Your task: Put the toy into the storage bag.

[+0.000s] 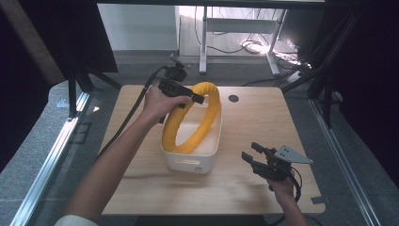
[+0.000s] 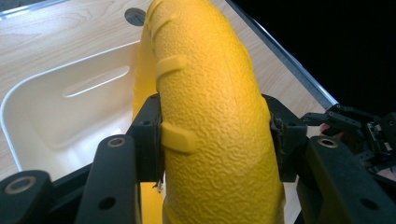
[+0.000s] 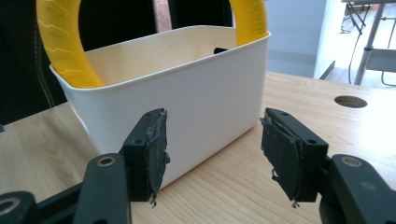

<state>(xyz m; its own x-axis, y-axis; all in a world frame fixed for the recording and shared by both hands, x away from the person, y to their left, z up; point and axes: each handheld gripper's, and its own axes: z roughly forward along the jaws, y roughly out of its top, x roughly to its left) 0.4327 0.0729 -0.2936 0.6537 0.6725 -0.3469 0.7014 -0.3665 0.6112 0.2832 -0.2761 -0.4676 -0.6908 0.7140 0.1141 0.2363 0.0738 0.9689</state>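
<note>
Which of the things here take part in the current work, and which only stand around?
Part of the work:
- yellow textured ring, clamped by the left gripper
- white plastic bin, with the ring partly inside
- right gripper, open, beside the bin

Standing around:
- wooden table
- white desk frame behind

Showing yellow pebbled, ridged ring; cream-white plain bin; light wood-grain table; black grippers.
</note>
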